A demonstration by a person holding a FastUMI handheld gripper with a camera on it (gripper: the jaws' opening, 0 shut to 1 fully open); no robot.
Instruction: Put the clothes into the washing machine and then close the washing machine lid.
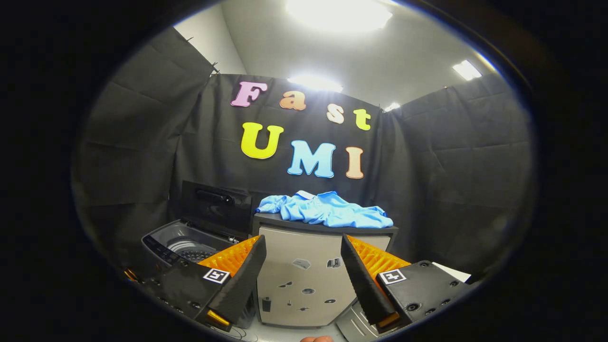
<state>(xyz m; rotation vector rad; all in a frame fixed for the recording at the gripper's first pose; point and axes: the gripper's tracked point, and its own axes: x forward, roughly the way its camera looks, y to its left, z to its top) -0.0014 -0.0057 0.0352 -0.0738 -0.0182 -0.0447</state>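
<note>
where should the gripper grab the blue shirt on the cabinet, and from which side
Probably best from the front and above. The blue shirt lies crumpled on the cabinet, beyond the open gripper, whose fingers hold nothing. Its raised folds near the middle, below the collar, stand up enough to pinch. The washing machine sits open beside the cabinet, so lifting there should keep the carry short.

Your hand-held gripper points level at 12 o'clock, its two fingers spread wide apart and gripping nothing. A bit of your fingertip peeks in at 6 o'clock.
</note>
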